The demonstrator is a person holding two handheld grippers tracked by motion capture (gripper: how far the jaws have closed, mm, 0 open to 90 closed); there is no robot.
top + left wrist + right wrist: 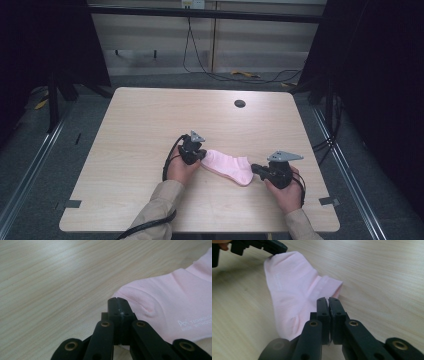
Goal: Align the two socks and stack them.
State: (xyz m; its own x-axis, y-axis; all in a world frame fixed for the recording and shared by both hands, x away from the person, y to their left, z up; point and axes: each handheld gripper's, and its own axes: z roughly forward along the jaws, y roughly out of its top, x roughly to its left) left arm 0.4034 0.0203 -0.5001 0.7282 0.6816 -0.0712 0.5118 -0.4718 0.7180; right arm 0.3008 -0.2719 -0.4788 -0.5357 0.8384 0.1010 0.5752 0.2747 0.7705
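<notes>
High overview; two close gripper views, sharing the sock [227, 167].

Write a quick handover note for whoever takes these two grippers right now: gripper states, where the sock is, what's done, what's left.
Left gripper: shut, pinching one end of the pale pink fabric ankle sock.
Right gripper: jaws together at the sock's opposite end; whether fabric is caught between them is unclear.
Sock: lying flat on the light wooden table, stretched between both grippers, near the person's edge.
Done: both ends reached.
Left: probably confirm the right grip, then fold or move the sock.
</notes>
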